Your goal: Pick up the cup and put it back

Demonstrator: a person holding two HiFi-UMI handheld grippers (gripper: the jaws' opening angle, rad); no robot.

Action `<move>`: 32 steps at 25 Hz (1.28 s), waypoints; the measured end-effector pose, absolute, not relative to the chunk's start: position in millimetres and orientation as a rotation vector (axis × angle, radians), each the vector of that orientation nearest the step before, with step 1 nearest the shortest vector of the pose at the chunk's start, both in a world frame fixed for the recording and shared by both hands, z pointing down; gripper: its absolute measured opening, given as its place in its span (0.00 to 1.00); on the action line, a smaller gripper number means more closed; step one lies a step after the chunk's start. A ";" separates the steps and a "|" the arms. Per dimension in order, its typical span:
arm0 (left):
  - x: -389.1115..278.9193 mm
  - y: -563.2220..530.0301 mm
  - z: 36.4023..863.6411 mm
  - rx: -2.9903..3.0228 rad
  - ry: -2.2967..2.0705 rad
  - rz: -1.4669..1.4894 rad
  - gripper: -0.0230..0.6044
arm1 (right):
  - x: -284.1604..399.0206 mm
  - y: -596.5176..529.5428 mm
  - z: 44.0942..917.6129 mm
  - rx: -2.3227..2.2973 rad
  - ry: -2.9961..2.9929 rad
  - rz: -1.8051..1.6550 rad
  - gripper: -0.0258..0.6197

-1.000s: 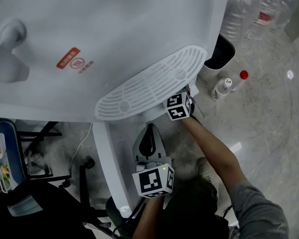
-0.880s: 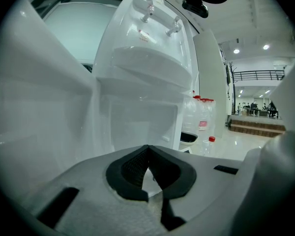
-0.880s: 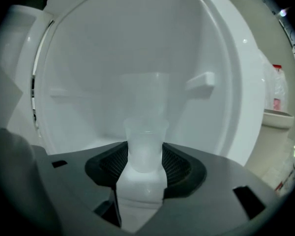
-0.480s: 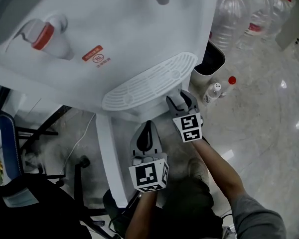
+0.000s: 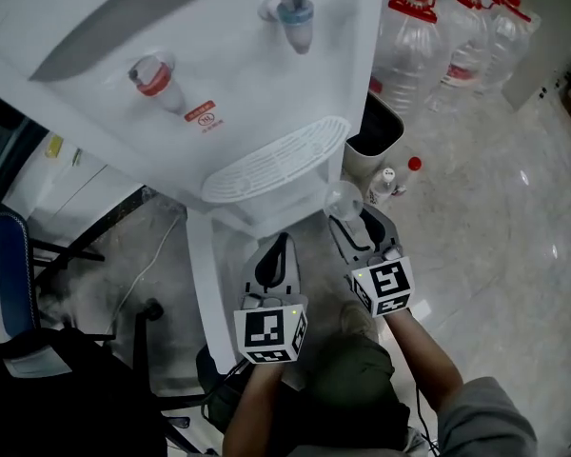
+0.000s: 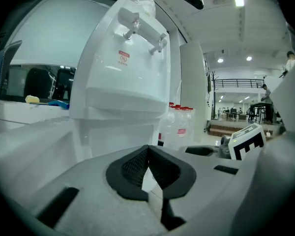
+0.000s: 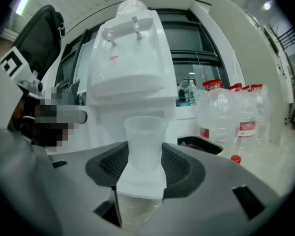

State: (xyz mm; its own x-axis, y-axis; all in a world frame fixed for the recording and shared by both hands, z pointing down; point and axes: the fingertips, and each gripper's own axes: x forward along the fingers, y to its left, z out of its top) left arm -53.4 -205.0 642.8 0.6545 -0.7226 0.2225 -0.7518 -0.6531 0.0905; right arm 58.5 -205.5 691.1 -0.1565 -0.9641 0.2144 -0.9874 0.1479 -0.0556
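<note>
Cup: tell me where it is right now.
The cup is held upright in the right tool, right of centre in the head view, close by the right end of the drip tray of the water dispenser.

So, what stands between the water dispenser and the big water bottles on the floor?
A black bin stands there, beside the water dispenser and before the big water bottles. The head view and the right gripper view both show it.

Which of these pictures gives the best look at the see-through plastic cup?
The right gripper view: the translucent plastic cup stands upright, large and centred, gripped by the right gripper. The head view shows it small, from above, near the white water dispenser's drip tray. The left gripper view misses it.
</note>
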 end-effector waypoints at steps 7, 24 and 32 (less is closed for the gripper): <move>-49.5 -176.4 584.0 2.774 -1.077 0.218 0.05 | 45.1 -155.0 610.2 1.912 -2.324 0.279 0.37; -73.0 -160.6 511.0 2.859 -1.109 0.100 0.05 | 28.0 -124.3 509.5 1.924 -2.428 0.076 0.37; -79.1 -164.2 514.1 2.830 -1.160 0.106 0.05 | 24.0 -128.5 520.5 1.908 -2.421 0.135 0.37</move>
State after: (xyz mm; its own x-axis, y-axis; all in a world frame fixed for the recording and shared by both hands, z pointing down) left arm -79.1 -164.2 514.1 0.7106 -0.6971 0.0949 -0.7028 -0.7098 0.0485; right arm 24.0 -128.5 520.5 -0.2340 -0.9673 0.0981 -0.9722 0.2317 -0.0339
